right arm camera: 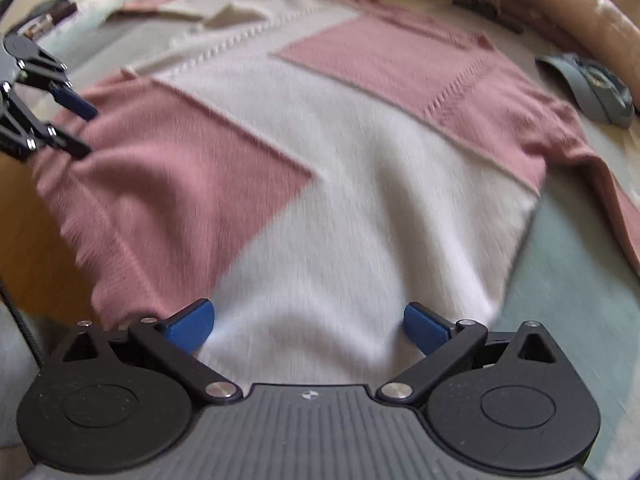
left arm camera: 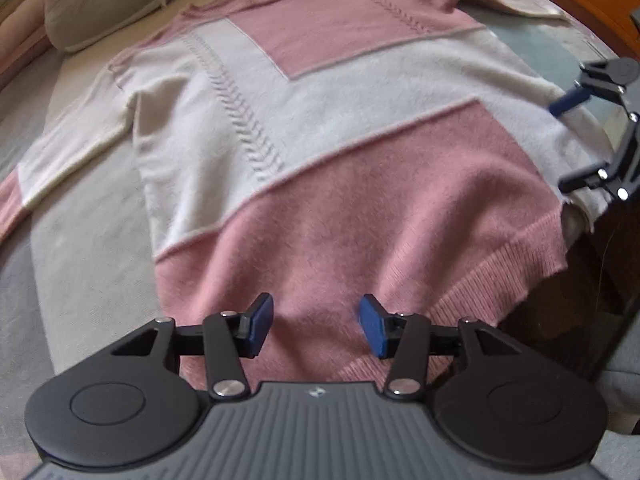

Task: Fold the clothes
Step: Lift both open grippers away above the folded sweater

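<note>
Left wrist view: one knit sweater (left arm camera: 320,128), pink and cream blocks, lies spread flat on a bed (left arm camera: 80,260) covered in pale grey-green cloth, body open to full width, one cream sleeve (left arm camera: 76,152) stretched out to the side with a pink cuff at the picture's edge, the ribbed pink hem (left arm camera: 480,292) nearest the camera and reaching the bed's edge. No fold line shows in the body. A grey pillow (left arm camera: 104,4) sits beyond the collar. The left tool (left arm camera: 317,330) hovers over the hem, its blue pads set moderately apart with nothing between them. The right tool (left arm camera: 568,144) shows at the right margin by the sweater's side edge, fingers spread wide, empty. Right wrist view: the same sweater, seen from its side; the cream panel lies just under the right tool (right arm camera: 309,330), whose pads stand wide and hold nothing. A pink sleeve (right arm camera: 600,176) trails off to the right; the far sleeve (right arm camera: 188,10) lies at the top left. The left tool (right arm camera: 78,128) stands at the hem corner, open, empty. A grey object (right arm camera: 592,88), blurred, lies near the shoulder. Progress, as a judgement: the garment lies laid out and smoothed, both sleeves extended, with no fold in it; all folding of sleeves and body remains outstanding.
</note>
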A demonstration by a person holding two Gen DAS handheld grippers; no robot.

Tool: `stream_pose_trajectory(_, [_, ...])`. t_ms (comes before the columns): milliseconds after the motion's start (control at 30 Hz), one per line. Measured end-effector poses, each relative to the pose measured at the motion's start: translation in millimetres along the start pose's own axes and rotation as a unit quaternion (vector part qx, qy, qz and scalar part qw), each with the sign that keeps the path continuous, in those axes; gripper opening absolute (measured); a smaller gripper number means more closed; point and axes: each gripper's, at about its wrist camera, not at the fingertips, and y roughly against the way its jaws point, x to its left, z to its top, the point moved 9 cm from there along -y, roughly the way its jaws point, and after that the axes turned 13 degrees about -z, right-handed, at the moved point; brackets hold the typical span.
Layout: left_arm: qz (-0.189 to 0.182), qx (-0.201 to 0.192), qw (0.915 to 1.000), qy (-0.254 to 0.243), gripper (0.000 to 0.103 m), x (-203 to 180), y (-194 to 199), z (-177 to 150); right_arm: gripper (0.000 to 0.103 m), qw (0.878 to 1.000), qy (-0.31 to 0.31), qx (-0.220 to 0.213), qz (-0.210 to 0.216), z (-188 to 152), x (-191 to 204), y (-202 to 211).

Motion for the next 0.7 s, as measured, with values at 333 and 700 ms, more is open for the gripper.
stream_pose_trajectory(333, [0.032,-0.065,0.9969,-0.030,0.050,-16,-28,38,0.101,0.995,-0.057,-0.078,0.017,88,47,-20])
stream_pose_trajectory(700, [0.058,-0.043,0.9953,0.065,0.067,-22,3,-25,0.103,0.995,-0.014,-0.102,-0.014,29,59,-5])
